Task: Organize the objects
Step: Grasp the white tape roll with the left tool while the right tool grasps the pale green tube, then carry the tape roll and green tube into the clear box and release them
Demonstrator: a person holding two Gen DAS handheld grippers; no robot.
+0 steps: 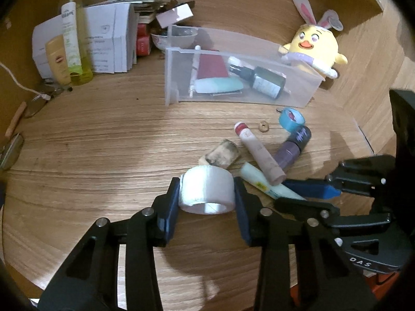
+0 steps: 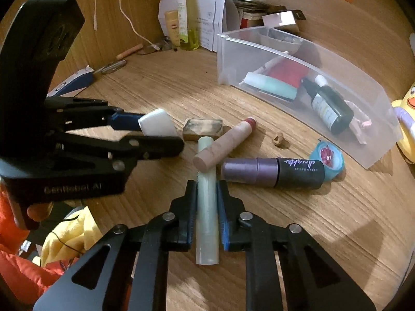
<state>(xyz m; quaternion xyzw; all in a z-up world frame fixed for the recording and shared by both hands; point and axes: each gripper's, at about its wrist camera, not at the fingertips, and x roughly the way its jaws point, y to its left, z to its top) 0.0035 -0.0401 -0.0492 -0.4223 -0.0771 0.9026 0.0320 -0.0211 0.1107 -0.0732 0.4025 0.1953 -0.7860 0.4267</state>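
My left gripper (image 1: 206, 185) is shut on a white tape roll (image 1: 207, 194), with a pad against each side; the right wrist view shows that roll (image 2: 157, 123) between its fingers, just above the desk. My right gripper (image 2: 206, 185) is shut on a pale green tube (image 2: 206, 220) that lies lengthwise between its pads. The tube's far end is tucked under a pink tube (image 2: 224, 142). A purple bottle (image 2: 272, 172), a blue round tin (image 2: 328, 158) and a smudged block (image 2: 202, 128) lie close by. A clear plastic bin (image 1: 171, 77) behind them holds several cosmetics.
A yellow plush chick (image 1: 313, 49) sits right of the bin. Bottles (image 1: 72, 39), folded papers (image 1: 111, 39) and a bowl (image 1: 179, 40) crowd the back left corner. A small brown bead (image 1: 264, 126) lies loose on the wooden desk (image 1: 103, 155). White cables (image 2: 124, 7) hang at the back.
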